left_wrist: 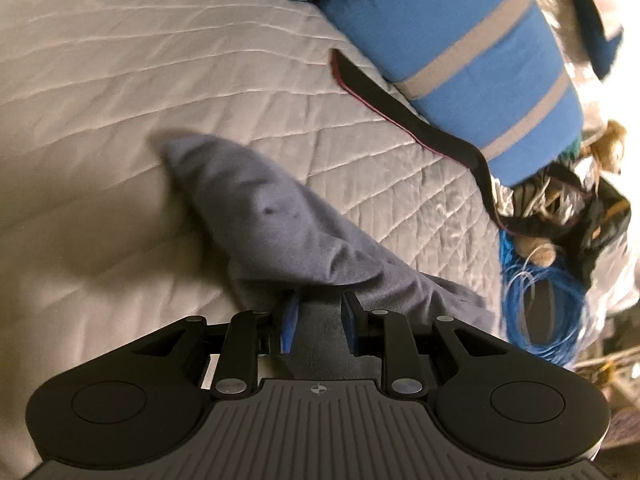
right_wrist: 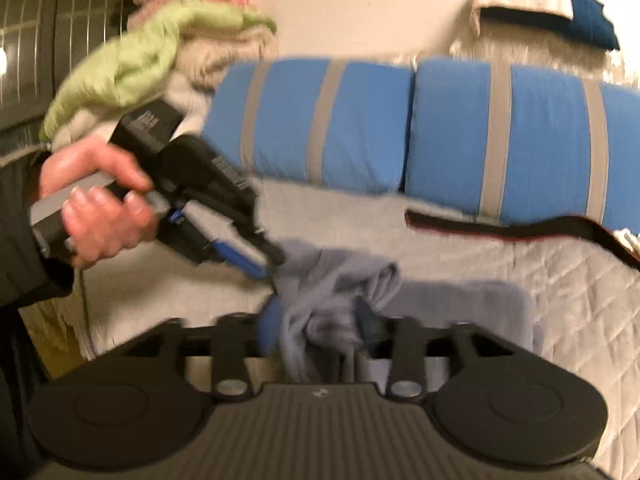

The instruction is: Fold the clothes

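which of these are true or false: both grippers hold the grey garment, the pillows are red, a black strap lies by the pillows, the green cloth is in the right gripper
1. Both the left gripper and the right gripper hold the grey garment. True.
2. The pillows are red. False: blue with grey stripes.
3. A black strap lies on the quilt by the pillows. True.
4. The green cloth is in the right gripper. False: it sits on a pile in the background.

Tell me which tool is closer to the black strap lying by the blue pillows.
Right, though only slightly. The right tool grips the grey garment just below the black strap; the left tool grips the same garment farther to the left.
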`<state>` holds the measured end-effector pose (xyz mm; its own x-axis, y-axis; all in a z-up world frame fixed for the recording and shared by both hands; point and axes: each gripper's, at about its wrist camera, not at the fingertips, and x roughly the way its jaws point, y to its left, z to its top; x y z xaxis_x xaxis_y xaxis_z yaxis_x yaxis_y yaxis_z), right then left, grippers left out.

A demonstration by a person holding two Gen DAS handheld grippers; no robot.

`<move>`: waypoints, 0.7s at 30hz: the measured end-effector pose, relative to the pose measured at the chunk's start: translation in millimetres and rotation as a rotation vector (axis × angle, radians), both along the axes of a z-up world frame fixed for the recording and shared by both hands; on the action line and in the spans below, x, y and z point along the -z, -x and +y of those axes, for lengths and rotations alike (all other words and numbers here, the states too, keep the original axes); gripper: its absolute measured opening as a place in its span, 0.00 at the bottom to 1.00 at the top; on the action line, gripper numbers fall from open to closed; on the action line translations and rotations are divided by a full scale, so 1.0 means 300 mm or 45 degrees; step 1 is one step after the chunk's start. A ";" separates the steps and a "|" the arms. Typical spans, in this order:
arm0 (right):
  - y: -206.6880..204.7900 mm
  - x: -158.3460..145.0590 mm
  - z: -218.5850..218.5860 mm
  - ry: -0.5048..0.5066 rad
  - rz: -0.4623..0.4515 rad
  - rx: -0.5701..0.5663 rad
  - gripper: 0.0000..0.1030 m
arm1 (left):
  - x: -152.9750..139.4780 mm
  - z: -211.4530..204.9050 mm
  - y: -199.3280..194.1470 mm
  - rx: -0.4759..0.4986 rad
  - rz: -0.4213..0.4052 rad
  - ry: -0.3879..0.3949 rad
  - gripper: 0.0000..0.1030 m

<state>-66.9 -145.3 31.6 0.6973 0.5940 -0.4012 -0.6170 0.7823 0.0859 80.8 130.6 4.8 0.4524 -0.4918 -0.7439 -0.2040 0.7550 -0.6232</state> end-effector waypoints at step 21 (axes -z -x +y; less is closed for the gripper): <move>-0.204 -0.011 0.012 -0.299 0.385 -0.350 0.82 | -0.043 0.264 0.126 -0.249 0.031 0.212 0.39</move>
<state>-5.7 -141.7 34.8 0.3739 0.8391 -0.3951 -0.7185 0.5314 0.4487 42.9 209.7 17.6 0.5342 -0.5132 -0.6718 -0.3524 0.5871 -0.7287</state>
